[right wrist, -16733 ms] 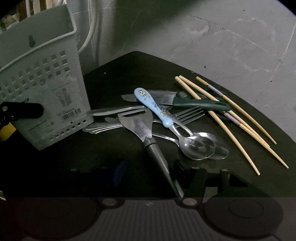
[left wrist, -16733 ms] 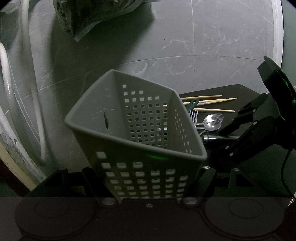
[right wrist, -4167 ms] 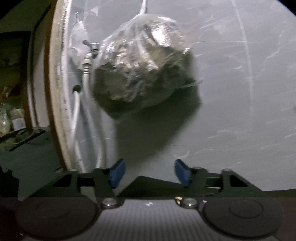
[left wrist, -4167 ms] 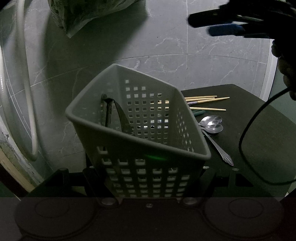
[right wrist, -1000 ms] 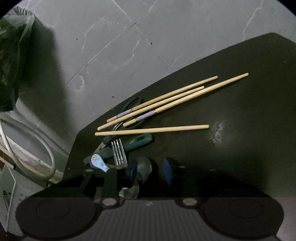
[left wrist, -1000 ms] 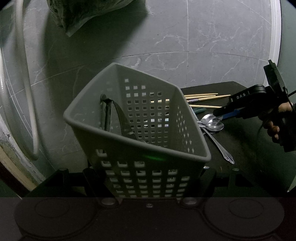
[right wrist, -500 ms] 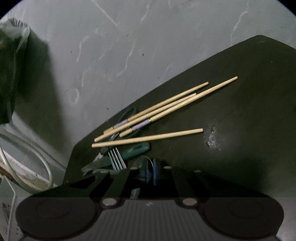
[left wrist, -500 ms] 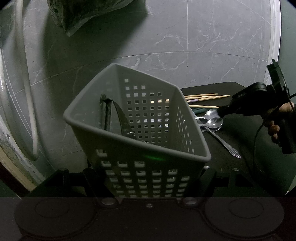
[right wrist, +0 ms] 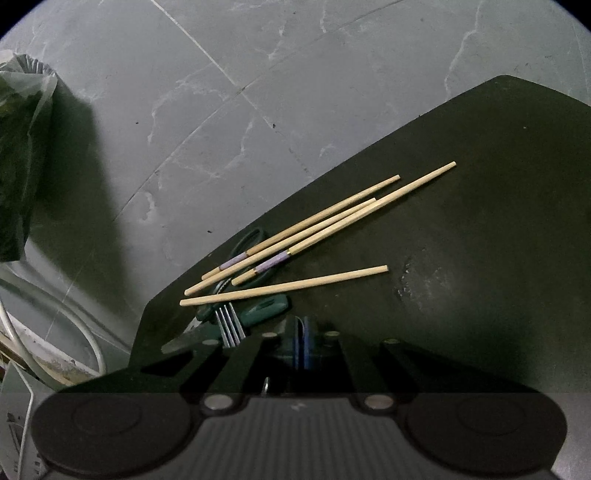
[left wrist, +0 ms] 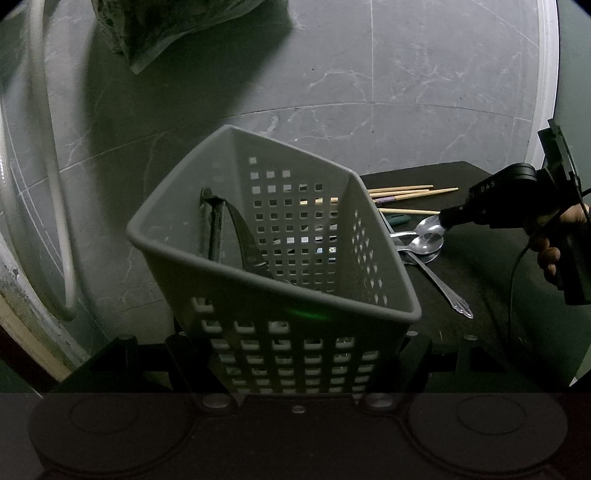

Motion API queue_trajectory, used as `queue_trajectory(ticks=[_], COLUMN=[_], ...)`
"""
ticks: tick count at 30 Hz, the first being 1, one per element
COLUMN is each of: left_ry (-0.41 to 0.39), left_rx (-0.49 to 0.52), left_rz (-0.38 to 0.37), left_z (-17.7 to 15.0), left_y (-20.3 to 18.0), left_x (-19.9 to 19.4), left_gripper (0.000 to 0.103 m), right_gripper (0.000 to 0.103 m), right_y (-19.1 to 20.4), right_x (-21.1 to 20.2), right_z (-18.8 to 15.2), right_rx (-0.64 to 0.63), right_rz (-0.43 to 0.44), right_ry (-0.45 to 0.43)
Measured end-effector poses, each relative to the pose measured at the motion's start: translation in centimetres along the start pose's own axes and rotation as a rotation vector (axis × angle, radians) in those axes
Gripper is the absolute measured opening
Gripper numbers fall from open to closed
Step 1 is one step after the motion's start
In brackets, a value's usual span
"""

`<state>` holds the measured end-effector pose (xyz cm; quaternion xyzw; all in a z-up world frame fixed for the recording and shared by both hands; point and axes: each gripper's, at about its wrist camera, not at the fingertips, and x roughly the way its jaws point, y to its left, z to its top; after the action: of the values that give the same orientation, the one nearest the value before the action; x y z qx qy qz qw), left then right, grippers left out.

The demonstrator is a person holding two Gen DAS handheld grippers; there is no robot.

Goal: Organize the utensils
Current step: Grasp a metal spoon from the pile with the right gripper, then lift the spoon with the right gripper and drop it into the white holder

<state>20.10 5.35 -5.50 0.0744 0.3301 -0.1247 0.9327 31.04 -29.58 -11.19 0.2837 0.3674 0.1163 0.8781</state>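
My left gripper (left wrist: pixel 295 354) is shut on a grey perforated utensil basket (left wrist: pixel 280 243) and holds it tilted; a dark tool and a metal blade (left wrist: pixel 243 240) lean inside. On the black table, spoons (left wrist: pixel 424 242) lie to the basket's right. My right gripper (right wrist: pixel 300 343) is shut on a spoon bowl (left wrist: pixel 430 223), seen from the left wrist view with its tip on the upper spoon. Several wooden chopsticks (right wrist: pixel 314 221), a fork (right wrist: pixel 229 321) and a green-handled knife (right wrist: pixel 258 310) lie just ahead of it.
The black table (right wrist: pixel 480 240) ends at a curved far edge (right wrist: pixel 280 210) against a grey marble wall. A plastic bag (left wrist: pixel 166 26) hangs on the wall. White hoses (left wrist: pixel 48 147) run down on the left.
My right gripper came down onto the spoons and closed its blue pads on one spoon's bowl. The basket in my left gripper has stayed put.
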Motion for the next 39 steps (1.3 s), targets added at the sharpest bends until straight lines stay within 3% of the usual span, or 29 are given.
queue_trajectory(ticks=[8,21,28,39], left_ry=[0.001,0.0,0.0,-0.001], left_rx=[0.0,-0.001,-0.001,0.0], left_rz=[0.0,0.001,0.001,-0.002], left_z=[0.0,0.0,0.0,0.1], left_y=[0.0,0.0,0.0,-0.1], left_x=[0.0,0.0,0.0,0.0], left_gripper=[0.077,0.077,0.077,0.077], right_gripper=[0.009,0.004,0.001,0.002], right_y=[-1.2,-0.8,0.7,4.9], right_x=[0.7,0.3,-1.3,-3.9], right_z=[-0.7,-0.4,1.1,2.6], right_rx=[0.041,0.015,-0.039,-0.246], right_rz=[0.015,0.015,0.004,-0.051], right_ry=[0.033,0.011,-0.064,-0.152])
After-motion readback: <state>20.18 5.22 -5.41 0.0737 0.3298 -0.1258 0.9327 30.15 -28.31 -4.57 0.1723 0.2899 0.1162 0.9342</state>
